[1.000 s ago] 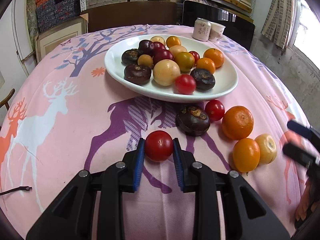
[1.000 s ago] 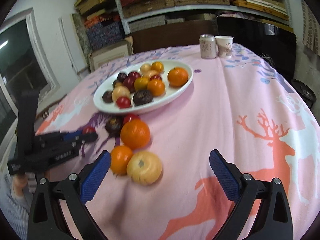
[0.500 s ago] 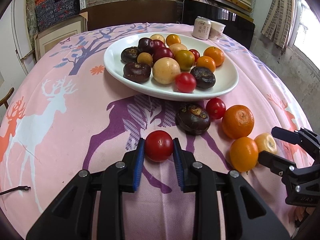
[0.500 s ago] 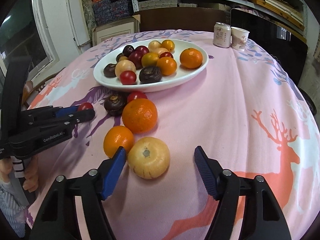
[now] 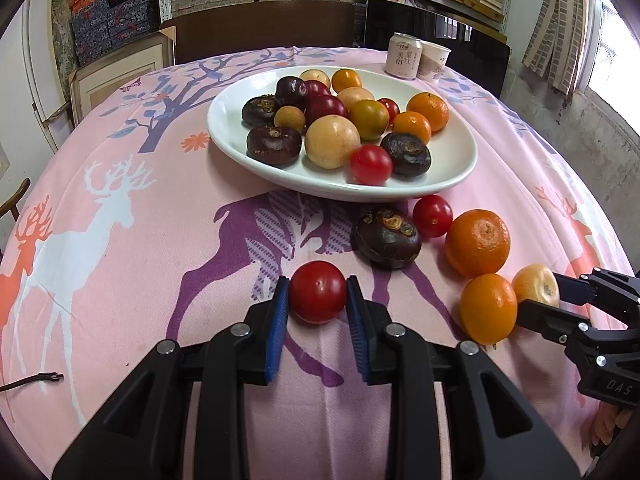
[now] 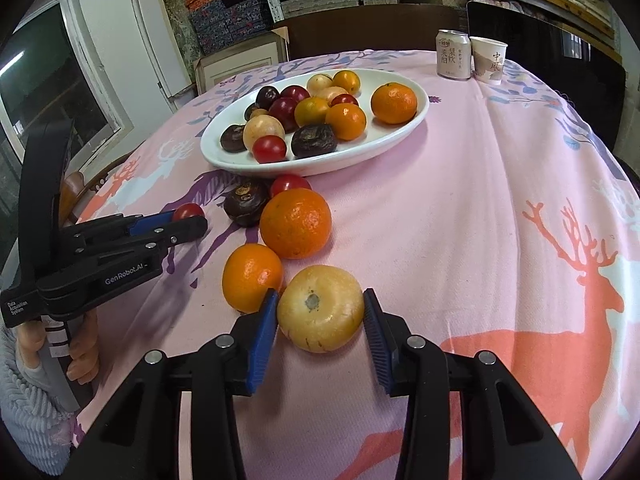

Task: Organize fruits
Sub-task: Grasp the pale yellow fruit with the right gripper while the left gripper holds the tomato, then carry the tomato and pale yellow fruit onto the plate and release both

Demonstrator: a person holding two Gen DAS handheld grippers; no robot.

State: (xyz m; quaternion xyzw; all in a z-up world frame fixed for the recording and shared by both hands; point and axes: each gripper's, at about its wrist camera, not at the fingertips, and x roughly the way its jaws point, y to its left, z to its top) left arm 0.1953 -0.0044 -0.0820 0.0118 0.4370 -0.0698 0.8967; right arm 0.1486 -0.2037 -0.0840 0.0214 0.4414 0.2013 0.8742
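My left gripper (image 5: 318,300) is shut on a red tomato (image 5: 318,297) resting on the pink cloth; both also show in the right wrist view (image 6: 188,220). My right gripper (image 6: 320,312) has closed around a pale yellow fruit (image 6: 320,314), its blue pads at both sides; it also shows in the left wrist view (image 5: 536,286). A white oval plate (image 5: 452,160) holds several fruits. Loose on the cloth lie a small orange (image 6: 252,278), a large orange (image 6: 295,222), a dark water chestnut (image 6: 246,200) and another tomato (image 6: 290,182).
A drink can (image 6: 452,54) and a paper cup (image 6: 489,60) stand at the table's far edge. A dark chair back (image 5: 436,28) and shelves stand beyond. A thin cable end (image 5: 36,378) lies at the left on the deer-patterned cloth.
My right gripper moved forward over the pale yellow fruit and narrowed its jaws onto it. My left gripper stayed shut on the tomato in place.
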